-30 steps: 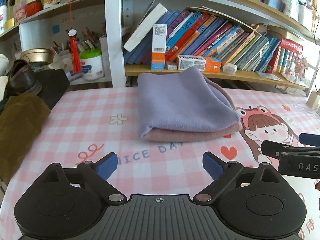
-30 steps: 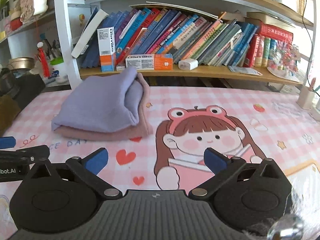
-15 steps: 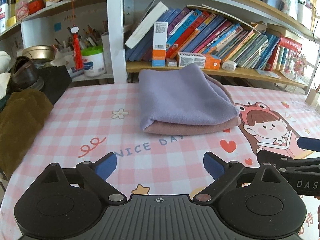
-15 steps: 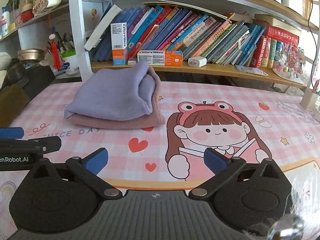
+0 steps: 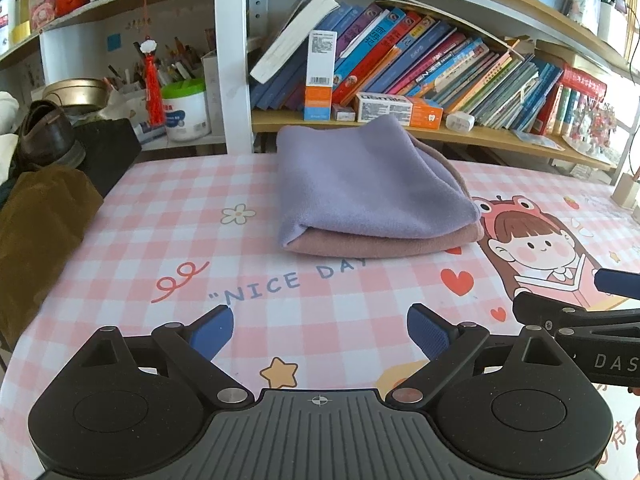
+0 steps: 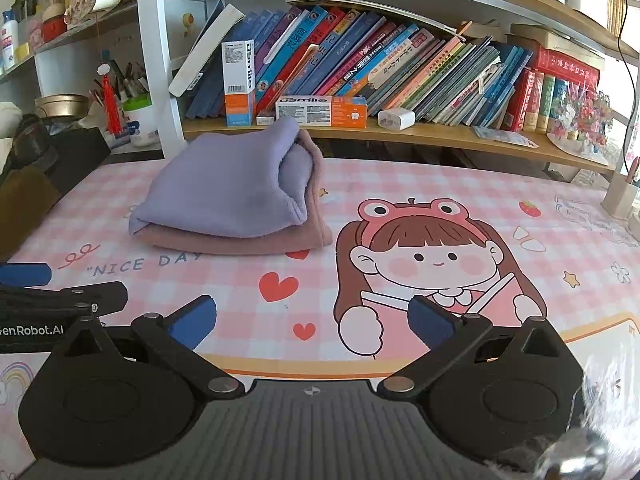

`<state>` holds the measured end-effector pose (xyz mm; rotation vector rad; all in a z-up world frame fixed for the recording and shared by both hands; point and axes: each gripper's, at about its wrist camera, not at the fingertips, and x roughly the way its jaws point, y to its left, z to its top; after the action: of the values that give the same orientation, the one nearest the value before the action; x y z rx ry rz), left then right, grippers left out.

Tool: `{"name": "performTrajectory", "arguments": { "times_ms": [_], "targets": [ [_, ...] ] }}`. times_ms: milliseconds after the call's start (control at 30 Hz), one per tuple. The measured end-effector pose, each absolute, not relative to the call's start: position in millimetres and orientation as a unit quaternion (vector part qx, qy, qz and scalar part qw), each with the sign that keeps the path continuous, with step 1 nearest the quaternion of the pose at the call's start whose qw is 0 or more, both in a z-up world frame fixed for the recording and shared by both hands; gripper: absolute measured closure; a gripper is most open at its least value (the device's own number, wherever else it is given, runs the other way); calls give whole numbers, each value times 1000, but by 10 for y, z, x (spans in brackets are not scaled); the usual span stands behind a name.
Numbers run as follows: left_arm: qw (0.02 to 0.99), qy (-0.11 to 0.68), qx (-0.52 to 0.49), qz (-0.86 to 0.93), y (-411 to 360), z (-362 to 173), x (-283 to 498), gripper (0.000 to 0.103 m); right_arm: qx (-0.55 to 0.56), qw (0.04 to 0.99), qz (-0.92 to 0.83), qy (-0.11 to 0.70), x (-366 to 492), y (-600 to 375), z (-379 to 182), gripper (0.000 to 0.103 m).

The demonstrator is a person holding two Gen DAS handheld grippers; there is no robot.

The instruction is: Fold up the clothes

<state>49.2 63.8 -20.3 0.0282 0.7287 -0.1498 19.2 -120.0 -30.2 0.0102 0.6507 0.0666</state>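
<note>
Well, from largest to smallest:

Bookshelf [image 5: 400, 128]: far beyond both pairs of jaws, along the back edge of the table, packed with leaning books [image 6: 400, 68].

Table: its pink checked cloth [image 5: 180, 208] runs under and ahead of both grippers; a cartoon girl [image 6: 432, 256] is printed straight ahead of the right jaws, and the words "NICE DAY" [image 5: 288, 278] lie just ahead of the left jaws.

Folded clothes: a purple piece [image 5: 360, 188] lies on top of a pink piece [image 5: 384, 242], together on the cloth, ahead of the left jaws and slightly to their right, and ahead and to the left of the right jaws, well apart from both.

Brown garment [image 5: 36, 236]: off to the left of the left jaws, at the table's edge.

Left gripper [image 5: 320, 334]: jaws spread wide apart, nothing between them, above the cloth.

Right gripper [image 6: 312, 322]: jaws spread wide apart, nothing between them, beside the left gripper.

Toothpaste boxes: one upright [image 6: 239, 82], one lying flat [image 6: 320, 111], on the shelf behind the clothes.
</note>
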Motion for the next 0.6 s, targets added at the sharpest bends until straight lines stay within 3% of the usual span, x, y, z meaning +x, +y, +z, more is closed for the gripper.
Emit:
{"name": "performTrajectory", "arguments": {
  "times_ms": [600],
  "targets": [
    [928, 364, 14, -71, 655, -232, 482, 7, 8, 945, 34, 325, 195, -1194, -303, 0]
  ]
}}
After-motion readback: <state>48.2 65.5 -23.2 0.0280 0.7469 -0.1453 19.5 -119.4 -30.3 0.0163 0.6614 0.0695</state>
